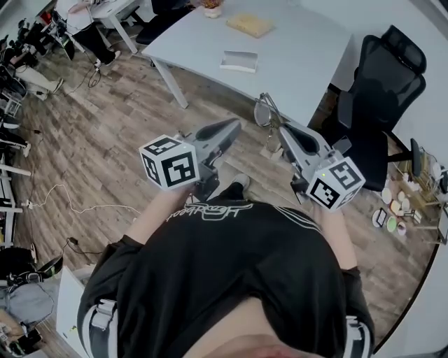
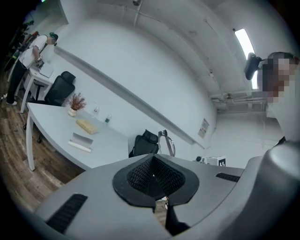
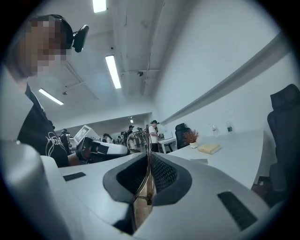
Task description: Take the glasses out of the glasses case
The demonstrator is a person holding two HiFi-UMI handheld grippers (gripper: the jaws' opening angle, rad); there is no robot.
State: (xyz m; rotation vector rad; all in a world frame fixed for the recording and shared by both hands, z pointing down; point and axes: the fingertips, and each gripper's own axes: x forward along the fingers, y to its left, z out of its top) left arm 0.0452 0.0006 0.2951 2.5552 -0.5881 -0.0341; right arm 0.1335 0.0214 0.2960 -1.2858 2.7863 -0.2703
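The wire-framed glasses [image 1: 264,112] hang in the air in front of me, with one temple pinched in my right gripper [image 1: 283,134]. In the right gripper view the thin temple runs up between the shut jaws of that gripper [image 3: 147,174] to a round lens [image 3: 136,140]. My left gripper [image 1: 233,126] is held beside it at the left, jaws shut with nothing between them [image 2: 153,176]. From the left gripper view the glasses [image 2: 167,143] show just beyond its tips. The grey glasses case [image 1: 239,61] lies on the white table [image 1: 301,63], well ahead of both grippers.
A yellow pad [image 1: 249,24] and a small potted plant [image 1: 212,8] sit farther back on the table. A black office chair [image 1: 381,91] stands at the right. Wood floor [image 1: 105,161] lies between me and the table; cables and desks are at the left.
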